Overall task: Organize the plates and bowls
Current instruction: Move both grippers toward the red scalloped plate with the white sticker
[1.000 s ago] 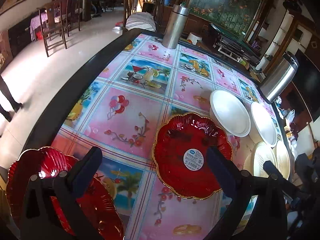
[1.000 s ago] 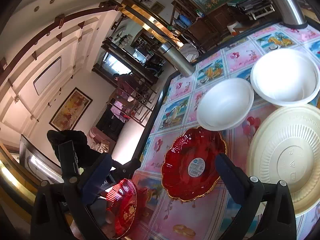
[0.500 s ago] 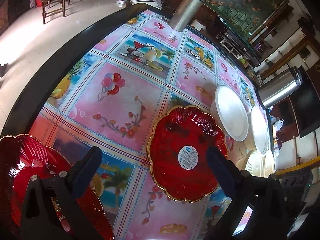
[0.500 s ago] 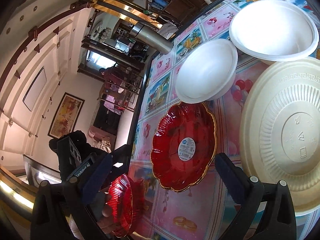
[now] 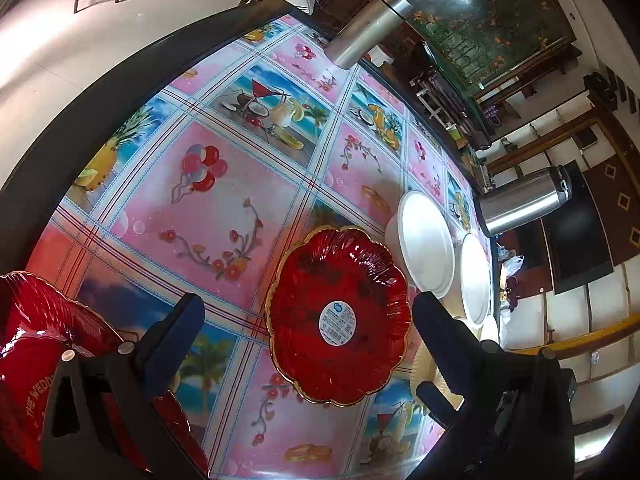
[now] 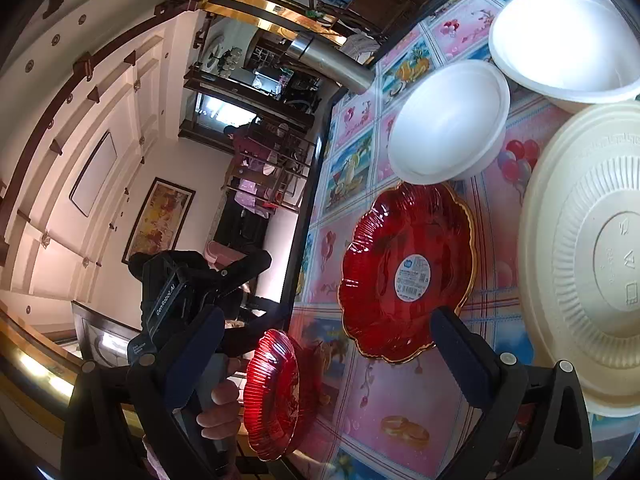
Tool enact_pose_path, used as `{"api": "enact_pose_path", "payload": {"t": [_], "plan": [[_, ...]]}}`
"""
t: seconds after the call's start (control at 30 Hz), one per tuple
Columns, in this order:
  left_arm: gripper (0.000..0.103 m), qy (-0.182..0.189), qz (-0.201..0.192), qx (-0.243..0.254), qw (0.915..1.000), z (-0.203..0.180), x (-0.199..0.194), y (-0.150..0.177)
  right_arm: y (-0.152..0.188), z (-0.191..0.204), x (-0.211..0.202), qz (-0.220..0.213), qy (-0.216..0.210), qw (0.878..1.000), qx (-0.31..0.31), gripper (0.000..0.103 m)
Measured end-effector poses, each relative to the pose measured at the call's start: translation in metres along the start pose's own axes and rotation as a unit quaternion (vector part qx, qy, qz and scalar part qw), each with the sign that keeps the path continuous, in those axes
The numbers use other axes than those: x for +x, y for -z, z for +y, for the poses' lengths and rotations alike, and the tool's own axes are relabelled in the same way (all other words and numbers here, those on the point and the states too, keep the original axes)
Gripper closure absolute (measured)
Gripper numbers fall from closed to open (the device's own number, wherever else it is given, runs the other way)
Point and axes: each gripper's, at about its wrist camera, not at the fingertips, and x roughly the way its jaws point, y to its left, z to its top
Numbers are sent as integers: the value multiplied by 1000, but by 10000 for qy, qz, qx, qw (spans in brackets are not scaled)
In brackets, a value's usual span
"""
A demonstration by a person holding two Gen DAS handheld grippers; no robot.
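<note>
Step in hand, as we read it: sorting like with like, starting with the red plates. Nothing is gripped yet, so this looks like the approach.

Left tongs (image 5: 308, 304): jaws wide, nothing between them. Right tongs (image 6: 326, 316): jaws also wide and empty.

The stickered red plate (image 5: 338, 316) lies flat on the table (image 5: 224, 200), face up. It's straight ahead of the left tongs, in the gap between their fingers and nearer the right-hand one. From the right tongs it sits ahead and slightly right, with its near rim just beyond the right finger. Neither pair touches it.

The second red plate (image 5: 36, 360) sits under and outboard of the left tongs' left finger, near the table edge. From the right tongs it's low and left, beside the hand (image 6: 220, 412) on the left tool. We can't tell whether it lies flat or is propped up.

Two white bowls (image 6: 448, 124) are beyond the stickered plate, and the cream plate (image 6: 592, 260) is upside down, outboard of the right tongs' right finger.

Next move, our call: drop one pair to the stickered plate's near rim, one finger under the scalloped lip and one over, then close. The rim is shallow and glossy, so slip is the risk. Then we carry it to the second red plate and stack.
</note>
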Motion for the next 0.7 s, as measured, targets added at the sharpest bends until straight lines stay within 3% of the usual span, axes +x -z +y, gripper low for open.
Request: {"api": "enact_pose_path", "payload": {"t": [0.17, 0.37, 0.53, 0.7], "plan": [[0, 181, 201, -126, 9996, 0, 15, -5, 3, -5, 9, 324, 132, 9992, 171, 1], [0, 273, 447, -62, 9986, -4, 28, -9, -3, -21, 5, 106, 886, 9955, 302, 1], [0, 457, 720, 3, 9964, -6, 38, -7, -13, -32, 4, 42, 1017, 9940, 393, 1], [0, 521, 802, 140, 9953, -5, 38, -2, -15, -33, 18, 82, 1212, 9923, 234, 21]]}}
